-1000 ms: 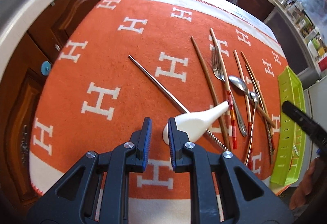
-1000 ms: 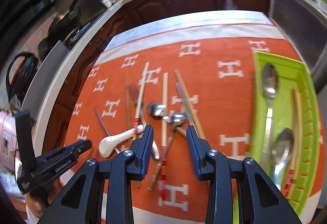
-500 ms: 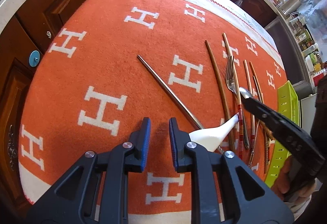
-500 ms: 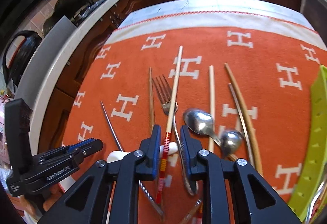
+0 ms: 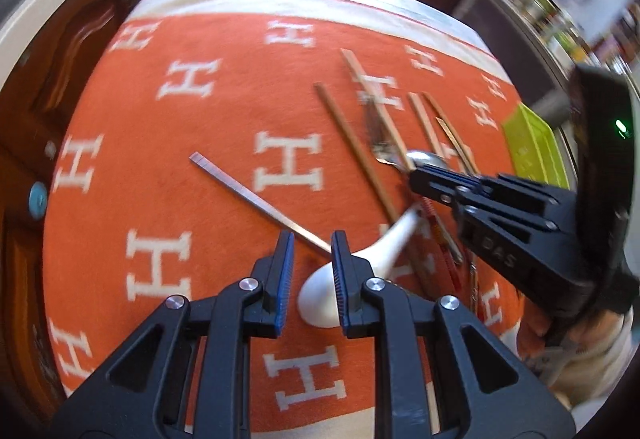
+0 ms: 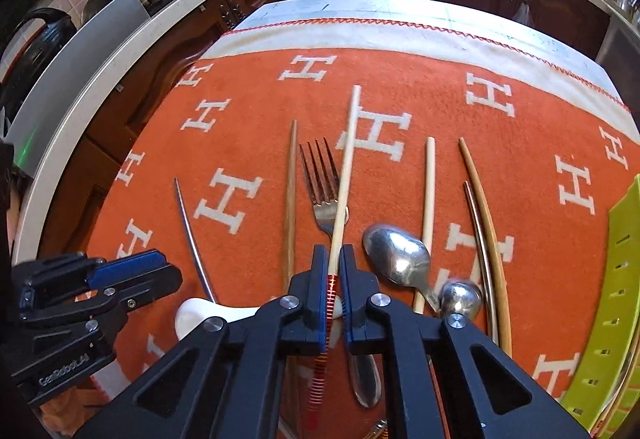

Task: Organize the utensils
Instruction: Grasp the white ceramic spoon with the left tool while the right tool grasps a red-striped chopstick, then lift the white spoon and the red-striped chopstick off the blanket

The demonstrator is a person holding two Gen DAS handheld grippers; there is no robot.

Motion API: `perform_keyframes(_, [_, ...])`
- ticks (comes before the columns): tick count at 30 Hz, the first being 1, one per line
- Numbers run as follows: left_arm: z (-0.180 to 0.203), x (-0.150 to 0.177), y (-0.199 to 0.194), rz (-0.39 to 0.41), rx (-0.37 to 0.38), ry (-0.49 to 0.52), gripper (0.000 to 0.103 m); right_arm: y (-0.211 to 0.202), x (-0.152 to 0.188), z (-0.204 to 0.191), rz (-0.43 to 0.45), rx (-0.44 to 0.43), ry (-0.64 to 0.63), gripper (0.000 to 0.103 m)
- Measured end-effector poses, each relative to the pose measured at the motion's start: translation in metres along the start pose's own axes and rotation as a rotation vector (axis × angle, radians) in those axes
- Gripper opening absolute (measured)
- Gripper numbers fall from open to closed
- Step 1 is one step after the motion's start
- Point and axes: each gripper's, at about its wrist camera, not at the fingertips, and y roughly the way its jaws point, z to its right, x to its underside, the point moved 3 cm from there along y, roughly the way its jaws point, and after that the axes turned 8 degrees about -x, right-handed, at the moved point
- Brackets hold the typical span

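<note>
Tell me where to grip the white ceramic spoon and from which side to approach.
Grip the white ceramic spoon by its narrow handle rather than the wide bowl. It lies flat on the orange cloth, so come from above, pads either side of the handle, clear of the metal chopstick it overlaps.

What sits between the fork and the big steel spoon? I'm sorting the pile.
The pale chopstick, clamped by the right gripper, runs between fork and spoon; right wrist view.

Left gripper [image 5: 312, 271] jaws apart above white spoon [image 5: 360, 271], orange cloth [image 5: 224, 119]
</note>
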Motion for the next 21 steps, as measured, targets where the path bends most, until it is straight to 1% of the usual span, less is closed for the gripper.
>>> perform_keyframes(1, [0.006, -0.002, -0.001, 0.003, 0.014, 0.041, 0.023, -0.002, 0.001, 0.003, 0.001, -0.004, 0.009, 0.005])
perform_keyframes(3, [0.014, -0.006, -0.001, 0.007, 0.033, 0.111, 0.031, -0.009, 0.003, 0.009, 0.010, -0.012, 0.027, 0.005])
perform_keyframes(4, [0.018, -0.006, -0.002, 0.007, 0.048, 0.147, 0.033, -0.012, 0.004, 0.012, 0.017, -0.017, 0.033, 0.005])
perform_keyframes(7, [0.028, -0.007, 0.003, -0.011, 0.071, 0.261, 0.033, -0.026, 0.007, 0.023, 0.036, -0.031, 0.064, 0.005])
perform_keyframes(8, [0.031, -0.006, 0.004, -0.016, 0.073, 0.285, 0.033, -0.030, 0.008, 0.025, 0.039, -0.036, 0.072, 0.005])
perform_keyframes(10, [0.036, -0.006, 0.011, -0.047, 0.072, 0.357, 0.033, -0.039, 0.013, 0.033, 0.043, -0.053, 0.094, 0.005])
perform_keyframes(13, [0.038, -0.006, 0.019, -0.113, 0.129, 0.419, 0.033, -0.048, 0.019, 0.040, 0.046, -0.062, 0.108, 0.005])
perform_keyframes(16, [0.041, -0.006, 0.023, -0.137, 0.154, 0.487, 0.033, -0.053, 0.026, 0.045, 0.045, -0.078, 0.129, 0.005])
perform_keyframes(17, [0.043, -0.007, 0.026, -0.156, 0.169, 0.514, 0.033, -0.055, 0.028, 0.048, 0.046, -0.080, 0.136, 0.005])
perform_keyframes(19, [0.044, -0.008, 0.033, -0.194, 0.175, 0.540, 0.033, -0.056, 0.029, 0.047, 0.048, -0.082, 0.138, 0.005])
perform_keyframes(20, [0.046, -0.009, 0.033, -0.181, 0.186, 0.569, 0.033, -0.055, 0.030, 0.047, 0.049, -0.081, 0.138, 0.005])
perform_keyframes(21, [0.049, -0.008, 0.037, -0.190, 0.185, 0.602, 0.033, -0.056, 0.030, 0.047, 0.049, -0.081, 0.136, 0.005])
